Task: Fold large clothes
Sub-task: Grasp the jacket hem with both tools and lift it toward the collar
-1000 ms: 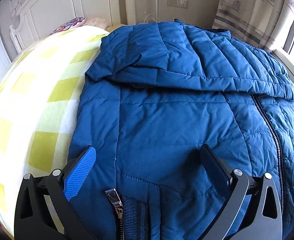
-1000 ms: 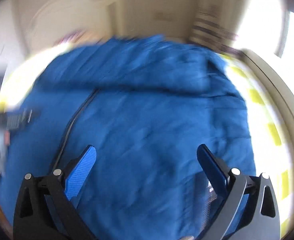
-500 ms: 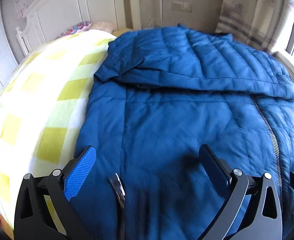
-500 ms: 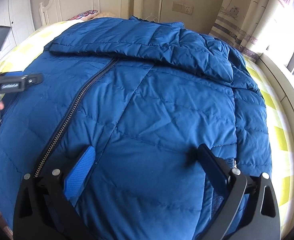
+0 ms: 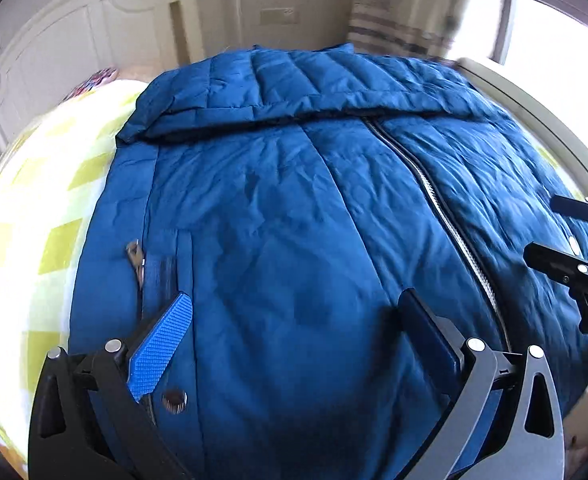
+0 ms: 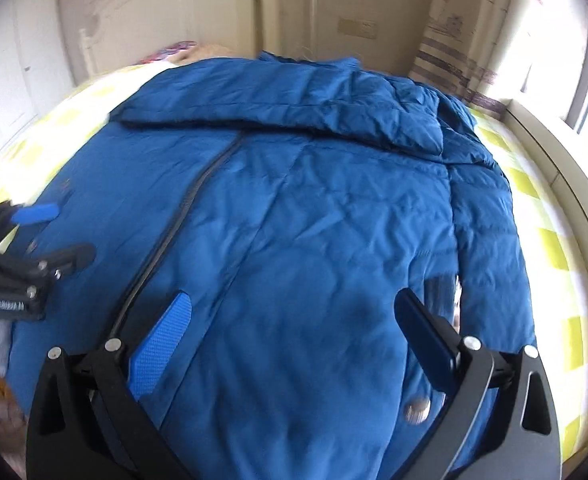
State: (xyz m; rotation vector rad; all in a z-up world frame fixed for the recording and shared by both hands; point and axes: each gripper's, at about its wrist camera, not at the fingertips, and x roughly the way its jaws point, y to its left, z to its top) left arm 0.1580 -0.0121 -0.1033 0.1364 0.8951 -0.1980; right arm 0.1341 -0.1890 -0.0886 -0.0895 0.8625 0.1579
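Note:
A large blue padded jacket point(image 5: 294, 208) lies front up on the bed, zipped down the middle, with its sleeves folded across the upper part. It also fills the right wrist view point(image 6: 314, 220). My left gripper point(image 5: 294, 312) is open and empty above the jacket's lower left part, near a pocket zip pull point(image 5: 134, 250). My right gripper point(image 6: 292, 312) is open and empty above the lower right part. Each gripper shows at the edge of the other's view: the right one point(image 5: 574, 252), the left one point(image 6: 26, 240).
The jacket lies on a yellow and white checked bedspread point(image 5: 34, 208). A white headboard point(image 5: 74, 44) and a patterned pillow point(image 6: 174, 48) are at the far end. A curtain point(image 6: 454, 60) and window ledge point(image 6: 554, 152) run along the right side.
Both grippers have drawn back toward the jacket's hem, so more of the jacket shows. The left view has swung right, bringing the main zip toward the middle. Both stay open.

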